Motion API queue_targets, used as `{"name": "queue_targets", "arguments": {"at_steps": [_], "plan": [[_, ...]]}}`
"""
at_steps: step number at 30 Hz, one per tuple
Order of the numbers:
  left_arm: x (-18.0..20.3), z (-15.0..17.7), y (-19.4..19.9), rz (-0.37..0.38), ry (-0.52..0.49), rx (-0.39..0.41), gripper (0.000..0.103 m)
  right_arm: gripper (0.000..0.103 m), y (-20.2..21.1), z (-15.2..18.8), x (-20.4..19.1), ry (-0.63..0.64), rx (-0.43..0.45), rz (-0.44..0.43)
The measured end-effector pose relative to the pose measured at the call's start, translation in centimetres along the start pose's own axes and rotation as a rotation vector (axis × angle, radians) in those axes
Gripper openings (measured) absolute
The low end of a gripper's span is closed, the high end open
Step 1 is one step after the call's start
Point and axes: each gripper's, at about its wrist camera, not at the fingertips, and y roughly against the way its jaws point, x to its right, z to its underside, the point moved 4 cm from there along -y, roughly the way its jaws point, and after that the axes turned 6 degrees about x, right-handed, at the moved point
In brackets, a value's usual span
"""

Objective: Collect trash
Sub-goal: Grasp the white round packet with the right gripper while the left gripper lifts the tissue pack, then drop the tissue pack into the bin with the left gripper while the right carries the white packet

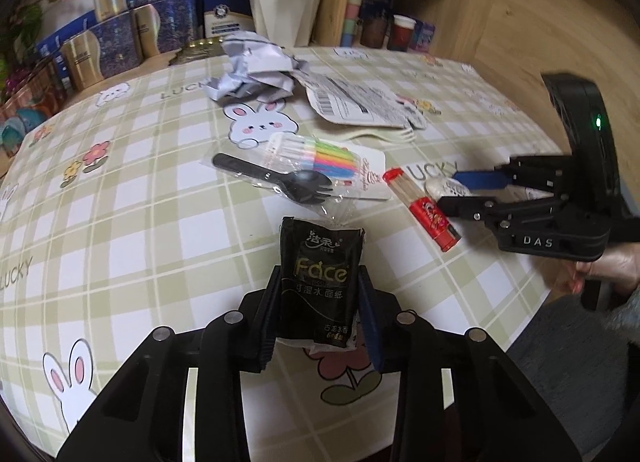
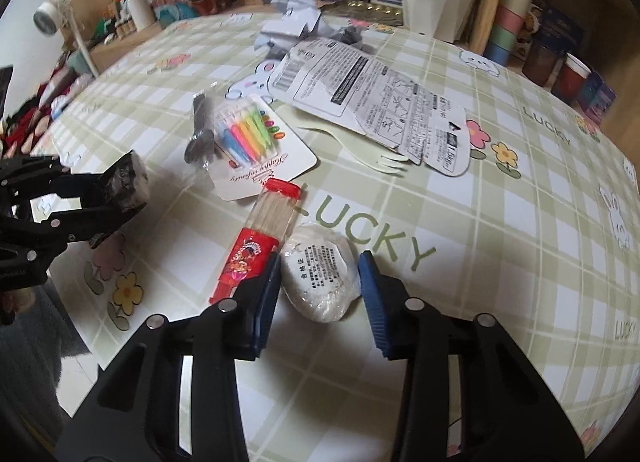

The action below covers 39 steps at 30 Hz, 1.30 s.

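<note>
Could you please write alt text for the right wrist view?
The right gripper straddles a white packet beside a toothpick box on a checked tablecloth. At left, the left gripper holds a black tissue pack.

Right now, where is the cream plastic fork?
In the right wrist view, the cream fork lies on the table centre, half under the printed card, right of the candle pack.

The right gripper pointed down at a green checked tablecloth, its blue-padded jaws either side of a white wrapped packet, the left pad touching it and the right one just clear. A red-capped toothpick tube lay just beside the packet. At the left edge, the left gripper clamped a black tissue pack.
</note>
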Motion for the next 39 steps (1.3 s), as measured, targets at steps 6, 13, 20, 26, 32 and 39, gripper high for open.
{"name": "queue_targets", "arguments": {"at_steps": [6, 13, 20, 26, 32, 39], "plan": [[0.1, 0.0, 2.0, -0.001, 0.015, 0.030, 0.034, 0.041, 1.9, 0.6, -0.5, -0.055, 0.052, -0.010], [0.8, 0.3, 5.2, 0.007, 0.022, 0.070, 0.034, 0.041, 4.8, 0.9, -1.5, -0.085, 0.107, -0.030], [2.2, 1.5, 9.2, 0.027, 0.019, 0.101, 0.034, 0.041, 8.3, 1.8, -2.9, -0.104, 0.156, -0.052], [3.5, 3.7, 11.7, 0.038, 0.010, 0.100, 0.034, 0.041, 11.0, 3.2, -4.8, -0.103, 0.202, -0.074], [4.9, 7.0, 12.2, 0.060, 0.004, 0.052, 0.034, 0.041, 13.1, 5.3, -6.5, -0.116, 0.229, -0.114], [5.9, 10.3, 11.2, 0.086, 0.011, -0.014, 0.034, 0.041, 14.0, 7.5, -7.3, -0.126, 0.214, -0.143]]}}
